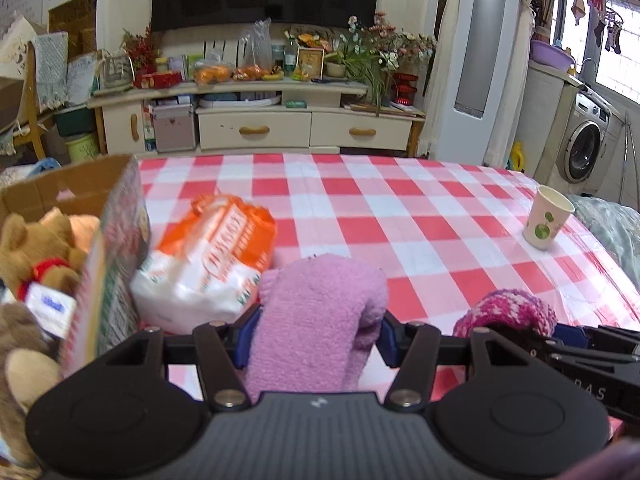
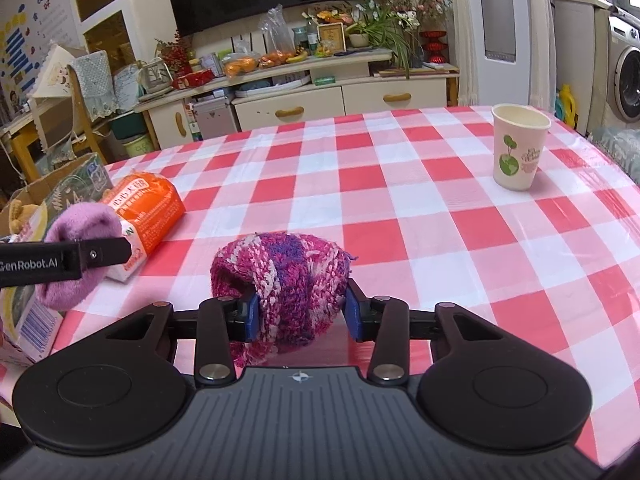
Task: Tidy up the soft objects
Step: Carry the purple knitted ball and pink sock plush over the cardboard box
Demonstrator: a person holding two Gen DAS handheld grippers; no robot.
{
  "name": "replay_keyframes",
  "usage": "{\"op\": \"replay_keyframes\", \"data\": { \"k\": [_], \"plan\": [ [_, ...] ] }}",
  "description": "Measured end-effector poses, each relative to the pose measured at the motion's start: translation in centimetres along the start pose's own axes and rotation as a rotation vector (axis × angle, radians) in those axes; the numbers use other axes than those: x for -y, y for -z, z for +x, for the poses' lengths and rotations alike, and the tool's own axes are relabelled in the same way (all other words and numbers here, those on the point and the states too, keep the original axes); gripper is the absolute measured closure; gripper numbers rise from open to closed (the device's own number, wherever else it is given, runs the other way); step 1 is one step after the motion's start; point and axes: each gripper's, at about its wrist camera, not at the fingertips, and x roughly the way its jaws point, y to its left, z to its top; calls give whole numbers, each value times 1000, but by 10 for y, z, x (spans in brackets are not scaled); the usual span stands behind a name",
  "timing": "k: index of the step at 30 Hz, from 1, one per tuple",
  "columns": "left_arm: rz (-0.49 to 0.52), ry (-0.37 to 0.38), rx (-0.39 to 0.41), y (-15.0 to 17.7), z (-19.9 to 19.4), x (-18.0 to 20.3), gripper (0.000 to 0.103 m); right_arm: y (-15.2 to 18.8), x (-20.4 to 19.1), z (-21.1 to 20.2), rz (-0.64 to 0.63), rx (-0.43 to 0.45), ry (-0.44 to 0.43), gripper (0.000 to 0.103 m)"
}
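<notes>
The left gripper point(image 1: 316, 336) pinched a lilac fleece sock point(image 1: 320, 308), and the right gripper point(image 2: 301, 312) squeezed a magenta knitted sock point(image 2: 280, 280); both were lifted. Beyond, an orange-and-white soft pack point(image 1: 208, 256) lay unsorted beside the cardboard box point(image 1: 116, 240) already holding teddy bears point(image 1: 36, 252). "GenRobot.AI" marked one finger.

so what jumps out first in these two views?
Each gripper clamps a soft item low and centre of its own view: the left gripper a lilac fuzzy sock, the right gripper a magenta knit piece. At far left, a cardboard box holds plush toys.
</notes>
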Motion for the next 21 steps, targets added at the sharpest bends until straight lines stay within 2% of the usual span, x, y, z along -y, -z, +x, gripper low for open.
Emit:
{"op": "replay_keyframes", "data": {
  "k": [21],
  "plan": [
    [18, -102, 144, -36, -36, -33, 46, -27, -43, -12, -35, 55, -62, 53]
  ]
}}
